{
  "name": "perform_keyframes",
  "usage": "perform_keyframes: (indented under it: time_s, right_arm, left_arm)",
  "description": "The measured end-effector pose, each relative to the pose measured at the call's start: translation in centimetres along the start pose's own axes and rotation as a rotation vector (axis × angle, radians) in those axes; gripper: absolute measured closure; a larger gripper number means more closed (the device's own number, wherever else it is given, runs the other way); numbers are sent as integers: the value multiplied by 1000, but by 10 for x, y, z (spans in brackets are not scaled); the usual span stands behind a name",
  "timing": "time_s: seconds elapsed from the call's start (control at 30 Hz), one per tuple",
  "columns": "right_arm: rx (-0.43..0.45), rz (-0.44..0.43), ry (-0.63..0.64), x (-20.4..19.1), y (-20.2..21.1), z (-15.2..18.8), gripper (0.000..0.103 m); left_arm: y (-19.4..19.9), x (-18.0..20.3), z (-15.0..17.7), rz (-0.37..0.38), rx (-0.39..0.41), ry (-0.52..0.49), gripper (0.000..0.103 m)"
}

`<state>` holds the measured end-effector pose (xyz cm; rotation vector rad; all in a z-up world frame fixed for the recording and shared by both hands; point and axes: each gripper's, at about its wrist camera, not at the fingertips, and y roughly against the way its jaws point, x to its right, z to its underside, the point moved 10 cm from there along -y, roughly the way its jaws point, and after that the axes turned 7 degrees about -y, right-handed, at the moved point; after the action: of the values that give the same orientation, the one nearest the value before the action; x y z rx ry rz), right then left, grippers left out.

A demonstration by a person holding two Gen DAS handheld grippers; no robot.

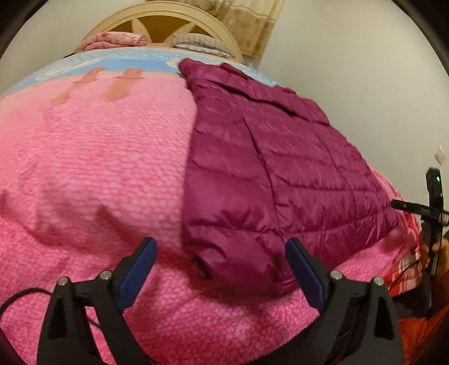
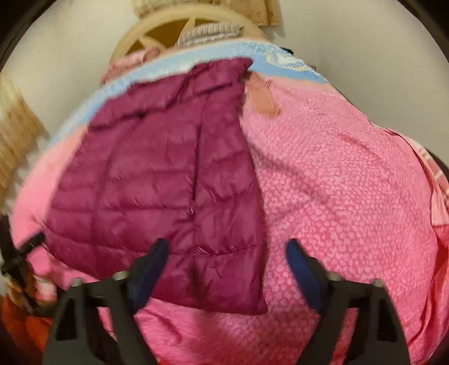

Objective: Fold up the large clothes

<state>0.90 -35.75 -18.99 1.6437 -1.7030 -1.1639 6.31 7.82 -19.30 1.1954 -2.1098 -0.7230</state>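
Bedspread (image 1: 84,168), pink and pebbled, filled both views up to a cream headboard (image 1: 157,19). On it lay the magenta quilted jacket (image 1: 266,174), flat and already narrowed to a long panel, hem toward the tongs, collar toward the headboard. The lengthwise fold looked done; the next move probably called for pinching the hem corners and carrying them up to the collar. The left gripper (image 1: 220,262) and right gripper (image 2: 227,261) hung spread wide, empty, just short of the hem.

A bed (image 1: 84,168) is covered by a pink quilt. A cream headboard (image 1: 157,16) is set against plain walls (image 1: 350,70). Patterned curtains (image 1: 252,25) are hung behind.
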Motion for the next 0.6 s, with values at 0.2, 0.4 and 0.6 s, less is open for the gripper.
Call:
perform_keyframes:
  time_s: [0.2,0.4,0.6]
  right_arm:
    - [-101,31,-2,2,-33,14,81]
    - [-54,-32,-19,-6,-13,17,99]
    - [23,-196,-70,-24,46,23,100]
  left_arm:
    - [-19,21,0,50,-36,-31,48]
    - [5,41,-13,95,45,-88,93]
    - [66,52,-36,183,176,-89,94]
